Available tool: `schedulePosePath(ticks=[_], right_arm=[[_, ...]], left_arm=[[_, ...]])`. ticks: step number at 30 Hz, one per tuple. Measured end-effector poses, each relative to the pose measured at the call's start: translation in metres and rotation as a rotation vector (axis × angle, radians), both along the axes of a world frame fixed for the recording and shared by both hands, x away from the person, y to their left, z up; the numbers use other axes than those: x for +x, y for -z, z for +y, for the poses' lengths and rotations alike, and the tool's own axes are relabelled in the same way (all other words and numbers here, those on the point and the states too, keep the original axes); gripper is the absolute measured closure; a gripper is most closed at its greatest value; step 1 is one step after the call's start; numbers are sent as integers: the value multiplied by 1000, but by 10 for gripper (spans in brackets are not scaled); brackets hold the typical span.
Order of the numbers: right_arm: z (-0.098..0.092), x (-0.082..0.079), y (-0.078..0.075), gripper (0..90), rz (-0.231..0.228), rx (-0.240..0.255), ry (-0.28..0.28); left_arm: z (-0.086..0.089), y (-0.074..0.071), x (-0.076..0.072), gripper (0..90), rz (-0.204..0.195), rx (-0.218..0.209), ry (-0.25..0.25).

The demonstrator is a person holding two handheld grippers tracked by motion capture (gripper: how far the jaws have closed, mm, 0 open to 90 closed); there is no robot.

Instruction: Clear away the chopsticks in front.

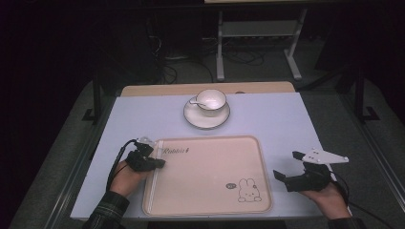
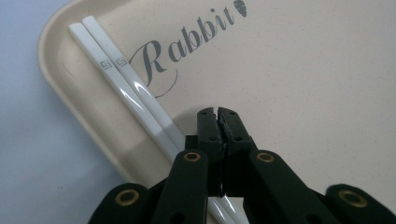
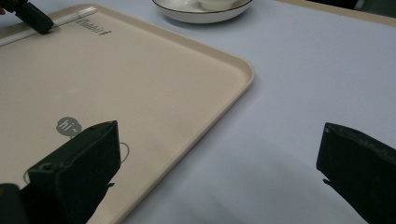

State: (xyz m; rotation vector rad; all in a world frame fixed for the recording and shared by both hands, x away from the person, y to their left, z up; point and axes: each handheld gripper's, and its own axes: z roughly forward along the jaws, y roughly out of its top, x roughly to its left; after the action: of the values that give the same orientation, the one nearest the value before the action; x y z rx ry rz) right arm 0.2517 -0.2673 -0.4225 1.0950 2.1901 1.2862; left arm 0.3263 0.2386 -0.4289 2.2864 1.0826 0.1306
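Left claw (image 2: 218, 122) clenched, jaws pressed together with nothing between them, poised over the left rim of the tray (image 1: 210, 210), with the white chopsticks (image 2: 122, 86) lying side by side just to its left, passing under the claw's body. Long axis of the pair parallel to the tray's left edge, running from near side to far side of the bench (image 1: 286, 119), so probably the left claw's job: closer by far. Right claw (image 1: 290, 165) released, jaws wide apart, off the tray's right edge above bare bench, well apart from the pair; cup (image 1: 210, 100) and saucer (image 1: 206, 119) beyond the tray.
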Motion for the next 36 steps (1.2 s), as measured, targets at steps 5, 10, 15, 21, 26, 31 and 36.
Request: schedulePosePath(ticks=[5,10,15,21,26,31,36], right_arm=[[2,1,0,0,0,-3,-4],[2,-1,-1,0,-1,-7,-4],[4,0,-1,0,-2,-12,-5],[3,-1,-1,0,-3,-9,-1],[4,0,-1,0,-7,-8,-4],[5,2,-1,0,-10,-5,-8],[5,3,-2,0,-16,-2,-12]], left_arm=[[1,-12,-2,609,-96,-60,42],[5,-20,-7,424,-144,-125,55],[11,-25,-14,210,-204,-140,67],[28,-29,-25,158,-248,-147,9],[46,-29,-38,157,-285,-149,-51],[63,-21,-47,151,-314,-105,-93],[65,-19,-46,151,-319,-118,-91]])
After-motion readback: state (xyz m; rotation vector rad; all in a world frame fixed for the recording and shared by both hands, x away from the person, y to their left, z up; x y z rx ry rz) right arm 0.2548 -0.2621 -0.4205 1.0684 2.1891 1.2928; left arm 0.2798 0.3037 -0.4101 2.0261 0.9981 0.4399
